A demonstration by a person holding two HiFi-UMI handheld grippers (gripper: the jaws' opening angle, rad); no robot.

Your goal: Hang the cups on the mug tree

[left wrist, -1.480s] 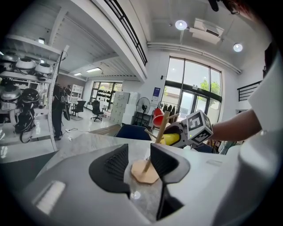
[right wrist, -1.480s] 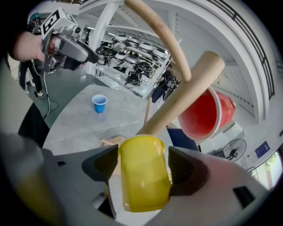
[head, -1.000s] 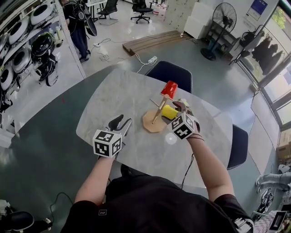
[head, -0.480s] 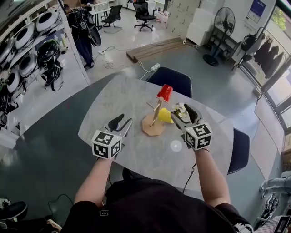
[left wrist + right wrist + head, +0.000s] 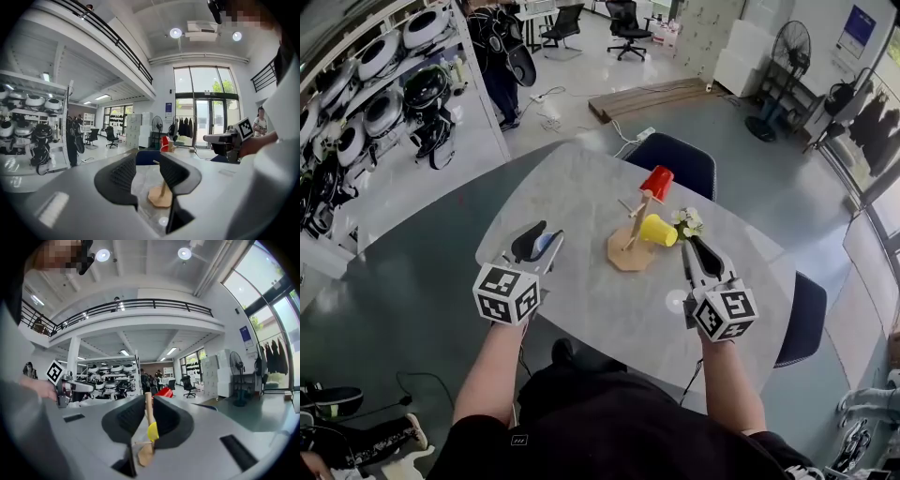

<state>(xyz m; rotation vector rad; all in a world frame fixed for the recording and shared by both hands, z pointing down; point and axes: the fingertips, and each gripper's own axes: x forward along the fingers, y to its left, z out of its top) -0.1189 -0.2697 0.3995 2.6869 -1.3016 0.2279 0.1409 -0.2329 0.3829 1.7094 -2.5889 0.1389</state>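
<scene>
Two cups on the mug tree (image 5: pixel 623 255).
Head view: we count one red cup (image 5: pixel 656 182), one yellow cup (image 5: pixel 656 230), tree upright on the desk (image 5: pixel 581 187), ahead of the left gripper (image 5: pixel 539 242) and nearer right gripper (image 5: pixel 697 251). Left gripper view: fingers (image 5: pixel 123 174) apart, empty. Right gripper view: fingers (image 5: pixel 129 420) just closing, nearly together, nothing between; trunk straight ahead.

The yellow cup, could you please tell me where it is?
In the head view the yellow cup hangs on the right side of the mug tree, below the red cup.
</scene>
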